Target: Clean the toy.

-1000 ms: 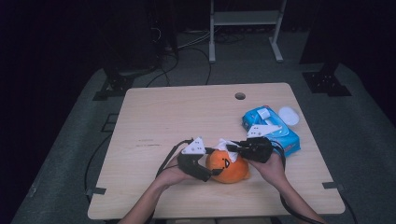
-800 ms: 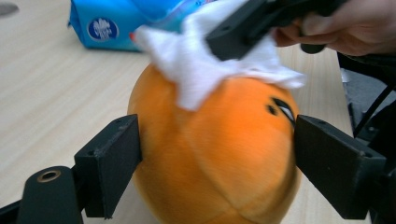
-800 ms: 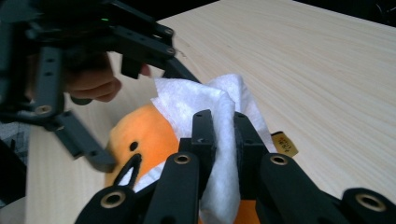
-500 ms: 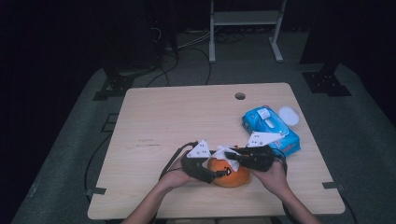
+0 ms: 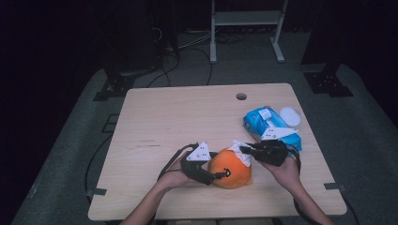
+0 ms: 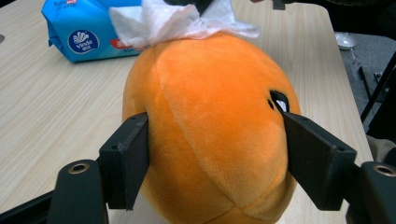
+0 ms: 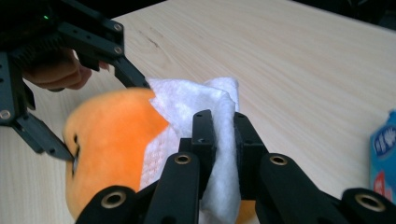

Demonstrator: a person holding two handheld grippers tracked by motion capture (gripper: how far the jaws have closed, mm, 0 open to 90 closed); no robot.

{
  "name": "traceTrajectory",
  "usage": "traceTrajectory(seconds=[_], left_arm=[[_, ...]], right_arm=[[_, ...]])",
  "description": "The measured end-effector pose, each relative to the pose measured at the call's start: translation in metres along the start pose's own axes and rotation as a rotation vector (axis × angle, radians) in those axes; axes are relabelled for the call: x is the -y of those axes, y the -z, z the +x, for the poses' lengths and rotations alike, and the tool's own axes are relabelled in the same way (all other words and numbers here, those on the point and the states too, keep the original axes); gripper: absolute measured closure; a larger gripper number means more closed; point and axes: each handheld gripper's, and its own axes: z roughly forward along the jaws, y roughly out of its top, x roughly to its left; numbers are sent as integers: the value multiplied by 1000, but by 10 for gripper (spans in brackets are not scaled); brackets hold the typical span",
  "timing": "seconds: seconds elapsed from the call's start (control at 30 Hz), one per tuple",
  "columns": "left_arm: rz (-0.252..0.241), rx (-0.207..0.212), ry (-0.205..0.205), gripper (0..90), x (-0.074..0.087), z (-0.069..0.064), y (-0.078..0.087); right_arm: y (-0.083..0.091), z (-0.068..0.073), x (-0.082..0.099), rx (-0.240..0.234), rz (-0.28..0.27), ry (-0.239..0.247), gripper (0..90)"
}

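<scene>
A round orange plush toy (image 5: 230, 169) sits near the table's front edge. My left gripper (image 5: 212, 176) is shut on it, with one jaw pressing into each side of the plush toy (image 6: 210, 126). My right gripper (image 5: 248, 152) is shut on a crumpled white wipe (image 5: 236, 148). It holds the wipe (image 7: 196, 107) against the plush toy's (image 7: 112, 140) top. In the left gripper view the wipe (image 6: 177, 21) lies draped over the toy's far top. In the right gripper view my right gripper's (image 7: 223, 128) jaws stand close together on the wipe's fold.
A blue pack of wipes (image 5: 270, 126) lies just behind my right hand, with a white round lid (image 5: 289, 115) beside it. The pack of wipes (image 6: 79, 37) is also in the left gripper view. A small hole (image 5: 241, 96) sits near the table's far edge.
My right gripper has shifted the wipe a little across the plush toy's top. My left gripper keeps its hold and has moved slightly right with the toy.
</scene>
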Motion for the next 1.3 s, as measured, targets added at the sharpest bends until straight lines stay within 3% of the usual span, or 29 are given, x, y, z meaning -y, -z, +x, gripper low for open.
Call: traceTrajectory(seconds=[0.07,0.1,0.13,0.23,0.3,0.4,0.5,0.63,0.7,0.9,1.1,1.2,1.23,1.3], left_arm=[[0,9,20,196,-1,1,0],[-11,23,69,171,-3,3,0],[-11,23,69,144,-3,3,0],[-35,46,150,122,-4,5,0],[-36,49,177,127,-5,7,0],[-33,44,148,227,-5,5,0],[-36,40,101,248,-6,1,-1],[-19,29,30,274,-8,-5,-1],[-27,35,30,290,-3,-3,1],[-29,42,26,295,0,0,2],[-29,45,28,291,1,1,2],[-29,49,41,275,0,2,2],[-23,51,51,215,0,2,2],[-11,57,76,184,-3,4,4]], right_arm=[[1,2,2,2,-1,3,812],[1,4,2,7,-2,9,812],[1,4,2,7,-2,9,812],[1,9,4,2,-14,15,813],[1,14,4,-3,-20,21,813],[3,24,0,-4,-24,54,813],[2,31,-6,-31,-32,68,813],[-9,49,-19,-60,-21,141,812],[-13,52,-21,-53,-5,171,812],[-5,37,-15,-13,0,139,813],[10,10,4,33,4,55,812],[11,7,7,29,3,42,812],[11,9,8,17,1,36,813],[11,10,8,12,-1,39,813]])
